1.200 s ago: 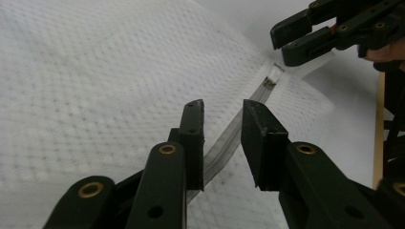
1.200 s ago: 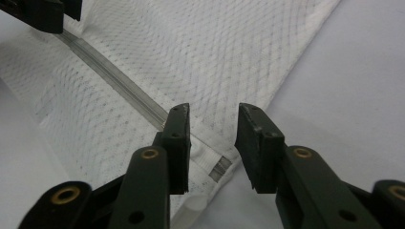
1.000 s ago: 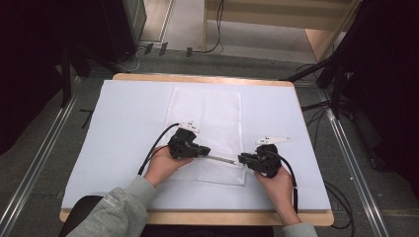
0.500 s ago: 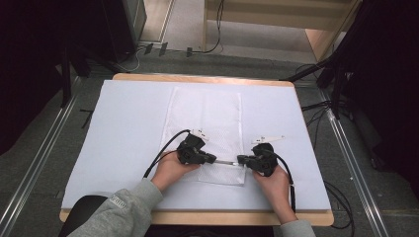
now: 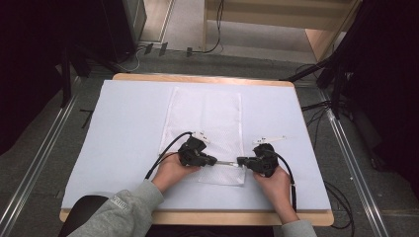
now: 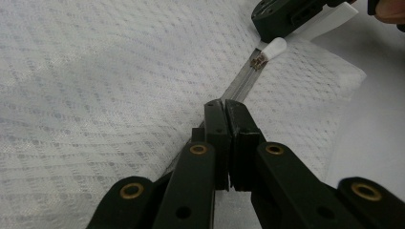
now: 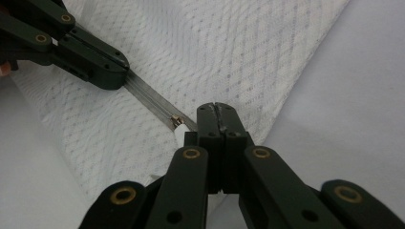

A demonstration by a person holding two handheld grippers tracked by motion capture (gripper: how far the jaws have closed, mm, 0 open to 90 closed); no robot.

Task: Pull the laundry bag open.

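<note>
Both grippers clamped near surface's front edge: left gripper [image 6: 224, 107] fingers pinching mesh bag [image 5: 205, 128] zipper [image 6: 241, 83], right gripper [image 7: 216, 110] fingers pinching pull tab [image 6: 273, 47]. Risk: tab slips out, slider jams on bunched mesh.

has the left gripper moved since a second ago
Yes. Against the white mesh bag in the high view, the left gripper has slid toward the person and slightly right, and is now shut on the zipper near the bag's near edge.

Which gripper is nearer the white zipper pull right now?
Right. The right gripper is shut on the zipper pull; the left gripper pinches the zipper tape farther along the mesh bag.
</note>
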